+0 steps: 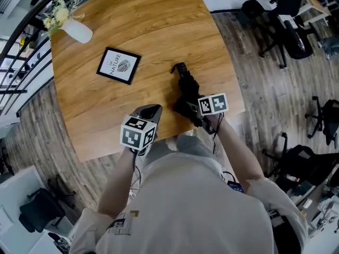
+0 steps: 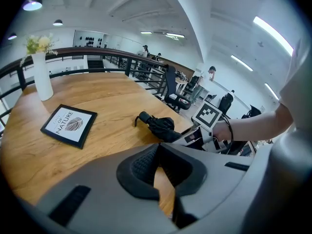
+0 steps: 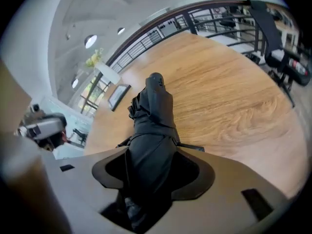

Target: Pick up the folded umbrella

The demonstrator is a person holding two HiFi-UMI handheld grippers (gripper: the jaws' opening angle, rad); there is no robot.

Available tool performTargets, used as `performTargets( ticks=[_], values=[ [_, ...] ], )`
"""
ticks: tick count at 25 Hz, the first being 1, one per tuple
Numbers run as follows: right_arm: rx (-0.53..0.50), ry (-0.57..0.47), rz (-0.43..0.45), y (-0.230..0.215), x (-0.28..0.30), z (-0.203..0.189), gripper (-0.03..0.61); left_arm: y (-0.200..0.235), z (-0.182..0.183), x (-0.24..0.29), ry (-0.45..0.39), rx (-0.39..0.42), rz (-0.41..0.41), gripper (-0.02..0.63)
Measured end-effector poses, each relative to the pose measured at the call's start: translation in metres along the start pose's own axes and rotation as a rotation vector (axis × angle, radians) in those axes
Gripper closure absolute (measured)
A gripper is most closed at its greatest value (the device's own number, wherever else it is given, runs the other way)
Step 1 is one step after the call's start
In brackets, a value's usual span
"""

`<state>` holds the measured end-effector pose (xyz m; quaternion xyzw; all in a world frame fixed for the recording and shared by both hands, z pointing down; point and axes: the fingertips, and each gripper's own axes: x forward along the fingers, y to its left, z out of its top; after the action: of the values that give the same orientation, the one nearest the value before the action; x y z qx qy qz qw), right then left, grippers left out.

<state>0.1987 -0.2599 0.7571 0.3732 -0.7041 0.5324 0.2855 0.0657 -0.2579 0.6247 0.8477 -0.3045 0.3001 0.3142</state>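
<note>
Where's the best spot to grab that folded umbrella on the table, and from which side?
Grip the umbrella at its thick fabric end, nearest the table edge, coming from that edge along its length. It lies flat and narrow, so jaws can span its width; the right gripper has its jaws on it there.

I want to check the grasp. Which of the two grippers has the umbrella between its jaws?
The right gripper: the black umbrella sits between its jaws, touching both. The left gripper is shut on nothing, above the table.
</note>
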Motion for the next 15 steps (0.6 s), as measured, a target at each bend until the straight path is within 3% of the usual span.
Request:
performTargets(
  ticks=[3,5,10,15],
  values=[
    [0.118,-0.086,0.178,0.034,-0.012,0.013,0.321,0.001,0.011,-0.011,-0.054,0.006,0.007,0.594],
    [0.114,-0.164,0.248,0.059,-0.028,0.033,0.321,0.005,0.019,-0.021,-0.092,0.013,0.018,0.594],
    [-0.045,-0.392,0.318,0.128,-0.102,0.097,0.319,0.01,0.054,-0.072,-0.206,0.054,0.068,0.594],
    [-0.25,-0.631,0.324,0.197,-0.196,0.159,0.318,0.008,0.125,-0.151,-0.452,0.143,0.159,0.594]
  ],
)
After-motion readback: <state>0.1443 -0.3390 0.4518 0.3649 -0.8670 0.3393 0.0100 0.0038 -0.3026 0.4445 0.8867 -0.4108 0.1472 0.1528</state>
